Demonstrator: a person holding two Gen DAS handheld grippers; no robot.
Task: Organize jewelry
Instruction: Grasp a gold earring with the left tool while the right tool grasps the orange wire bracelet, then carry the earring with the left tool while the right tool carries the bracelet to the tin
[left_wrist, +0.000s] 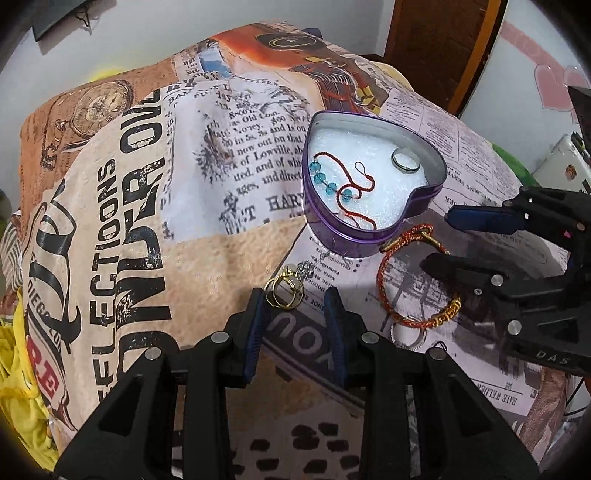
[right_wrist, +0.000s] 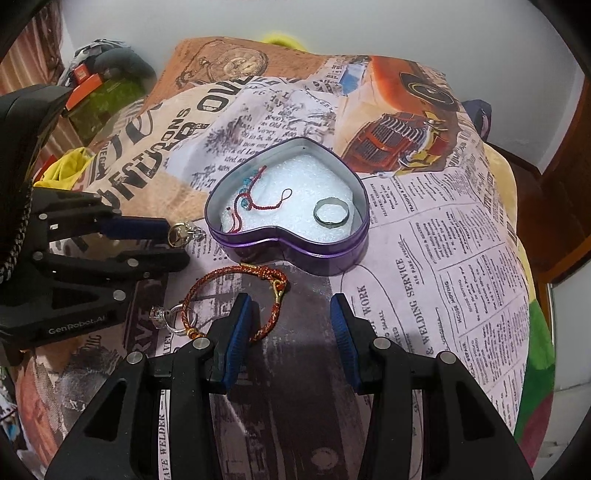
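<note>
Nearest the left wrist camera, the left gripper is seen with its jaws set narrowly apart and nothing between them, the blue pads poised just short of a pair of gold rings lying on the cloth; one fingertip appears to sit almost against them. Seen from the right wrist view, the same left gripper is angled in from the side towards those gold rings. The right gripper is held somewhat wider, also empty, and is lowered over a red and gold woven bracelet, one pad lying just beside the bracelet's far arc. It is judged that each gripper has been brought to its own piece so that both may be picked up and carried to the box.

That box, a purple heart-shaped tin, stands open just beyond the bracelet and is lined with white foam. A silver ring and a red cord with blue beads are already laid inside. Another silver ring with a stone is seen under the bracelet's near end, though its shape is hard to make out there.

Everything rests on a soft, mounded surface draped in a newspaper-print cloth, possibly a bed or cushion. Plain pale walls and a brown wooden door are visible behind.
</note>
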